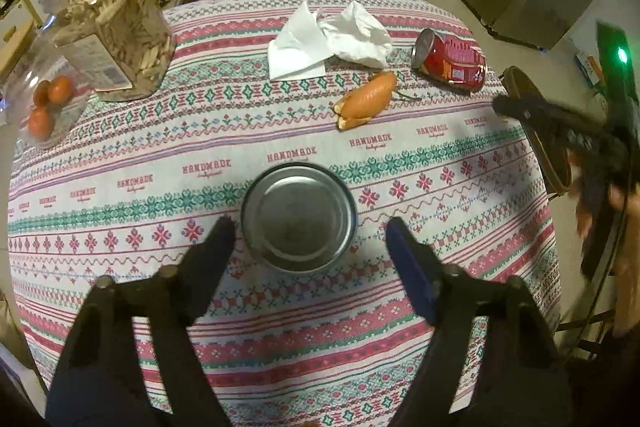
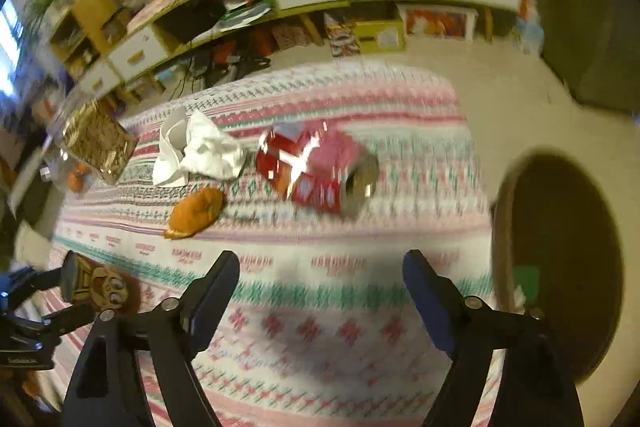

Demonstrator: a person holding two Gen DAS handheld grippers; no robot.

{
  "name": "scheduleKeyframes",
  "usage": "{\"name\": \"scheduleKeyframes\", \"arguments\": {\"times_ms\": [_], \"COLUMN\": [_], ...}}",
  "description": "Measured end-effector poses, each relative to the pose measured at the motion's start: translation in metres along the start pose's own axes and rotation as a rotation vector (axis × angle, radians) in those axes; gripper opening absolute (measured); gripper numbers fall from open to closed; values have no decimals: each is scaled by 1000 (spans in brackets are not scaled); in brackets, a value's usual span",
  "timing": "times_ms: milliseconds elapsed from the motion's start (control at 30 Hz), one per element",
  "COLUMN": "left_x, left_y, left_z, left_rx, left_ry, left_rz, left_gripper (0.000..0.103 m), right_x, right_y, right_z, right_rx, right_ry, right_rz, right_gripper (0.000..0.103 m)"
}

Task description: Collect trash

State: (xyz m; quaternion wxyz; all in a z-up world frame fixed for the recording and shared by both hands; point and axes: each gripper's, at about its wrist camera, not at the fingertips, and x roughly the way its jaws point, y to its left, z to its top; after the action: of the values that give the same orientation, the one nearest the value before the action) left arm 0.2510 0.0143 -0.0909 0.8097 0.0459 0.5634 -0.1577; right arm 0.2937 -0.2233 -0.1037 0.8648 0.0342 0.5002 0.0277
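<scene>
Below, a round surface [image 1: 120, 307] draped in a patterned cloth printed with "HANDMADE" was seen, with a steel bowl [image 1: 299, 217] near its front edge. The left claw [image 1: 308, 229] was held over that bowl with its jaws spread to either side of the rim, nothing being pinched between them. Beyond the bowl, toward the far side of the surface, a piece of orange peel [image 1: 366, 101] was lying, and farther still a crumpled white tissue [image 1: 330, 41] was spread out. A crushed red can [image 1: 450, 61] was lying on its side to the right of the peel, well apart from the bowl. Far to the left of the bowl, a clear jar of pale chips [image 1: 108, 35] and a clear container of small oranges [image 1: 44, 103] were standing close together. The right claw [image 2: 320, 271] was held spread and empty over bare cloth, on the near side of the can [image 2: 316, 171], though this view was blurred. A round dark bin [image 2: 560, 267] was seen beside the surface, right of the can.
</scene>
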Motion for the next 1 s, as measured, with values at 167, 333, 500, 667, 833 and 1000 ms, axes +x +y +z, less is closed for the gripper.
{"name": "scheduleKeyframes", "arguments": {"times_ms": [167,333,500,667,833,1000], "left_x": [8,10,10,10,6,-7], "left_y": [4,7,9,6,4,-1], "left_z": [1,4,6,7,10,10], "left_rx": [-1,-4,-4,3,-8,-7], "left_ry": [10,1,-15,-25,-58,-110], "left_rz": [7,-8,-6,-2,-7,-23], "left_gripper": [57,56,55,55,55,55], "right_x": [22,52,80,93,78,47], "right_y": [21,37,43,37,30,10], "right_z": [32,49,54,48,41,33], "right_rx": [-237,-402,-449,-421,-361,-232], "right_ry": [32,113,174,208,170,117], "right_rz": [-67,-103,-137,-139,-139,-66], "right_gripper": [88,88,88,76,61,60]}}
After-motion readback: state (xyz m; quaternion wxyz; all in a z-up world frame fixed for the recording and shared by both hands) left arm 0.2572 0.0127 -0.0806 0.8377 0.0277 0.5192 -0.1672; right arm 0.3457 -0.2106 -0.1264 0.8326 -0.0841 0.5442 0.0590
